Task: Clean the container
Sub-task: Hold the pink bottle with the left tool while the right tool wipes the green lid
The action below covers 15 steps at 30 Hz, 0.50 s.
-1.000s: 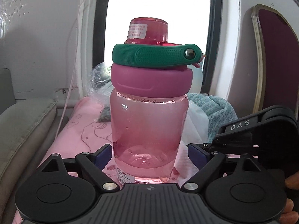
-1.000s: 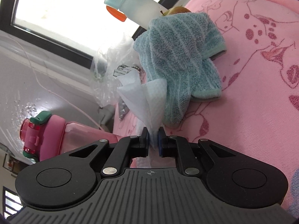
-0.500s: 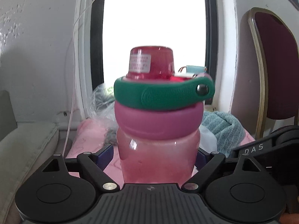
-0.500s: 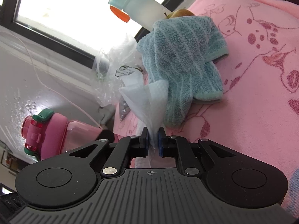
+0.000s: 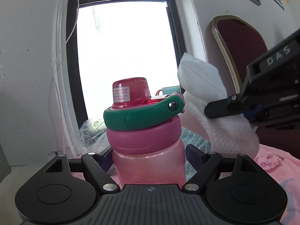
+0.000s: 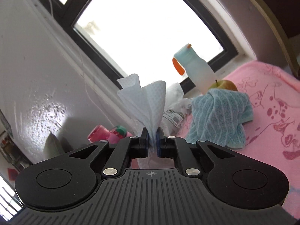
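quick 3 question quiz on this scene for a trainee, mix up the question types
1. True or false: the right gripper is shut on a paper towel.
2. What does the left gripper hold? A) teal cloth B) pink bottle C) apple
3. Fill in: the strap around the bottle's lid is ____ in colour.

Key:
1. True. The towel is pinched between the fingers and fans out above them.
2. B. The fingers sit on either side of the bottle, just under its lid.
3. Green; the strap wraps around just above the pink lid.
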Available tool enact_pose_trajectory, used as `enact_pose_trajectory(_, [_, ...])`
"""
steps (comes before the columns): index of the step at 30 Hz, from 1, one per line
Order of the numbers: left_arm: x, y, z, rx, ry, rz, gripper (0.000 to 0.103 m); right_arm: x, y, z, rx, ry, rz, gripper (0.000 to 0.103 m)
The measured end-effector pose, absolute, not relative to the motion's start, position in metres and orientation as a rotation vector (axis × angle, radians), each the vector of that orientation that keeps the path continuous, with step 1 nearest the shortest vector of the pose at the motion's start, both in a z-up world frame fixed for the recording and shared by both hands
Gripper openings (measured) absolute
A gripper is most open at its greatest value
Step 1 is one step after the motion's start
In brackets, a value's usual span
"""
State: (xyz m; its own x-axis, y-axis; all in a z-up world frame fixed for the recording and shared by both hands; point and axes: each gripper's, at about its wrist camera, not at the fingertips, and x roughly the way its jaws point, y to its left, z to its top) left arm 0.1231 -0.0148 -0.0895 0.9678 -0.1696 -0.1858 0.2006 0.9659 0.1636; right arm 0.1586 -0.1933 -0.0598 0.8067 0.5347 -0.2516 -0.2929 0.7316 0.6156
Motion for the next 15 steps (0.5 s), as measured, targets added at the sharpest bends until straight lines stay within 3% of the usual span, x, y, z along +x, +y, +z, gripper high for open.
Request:
enact_pose_trajectory(3, [0.120, -0.013, -0.087, 0.155, 0.167, -0.199, 0.082, 0.140, -0.181, -0.024, 0.439, 0.403, 0.475, 0.009])
enact_pose_trajectory(5, [0.118, -0.013, -0.088, 0.147, 0.170, -0.197, 0.073, 0.134, -0.171, 0.000, 0.351, 0.388, 0.482, 0.009])
enact_pose_trajectory(8, [0.118, -0.012, -0.090, 0.124, 0.174, -0.208, 0.072, 0.139, -0.147, 0.023, 0.239, 0.449, 0.462, 0.009])
enact_pose_trajectory(15, [0.116, -0.017, -0.093, 0.127, 0.176, -0.219, 0.072, 0.150, -0.092, 0.027, -0.091, 0.585, 0.435, 0.008])
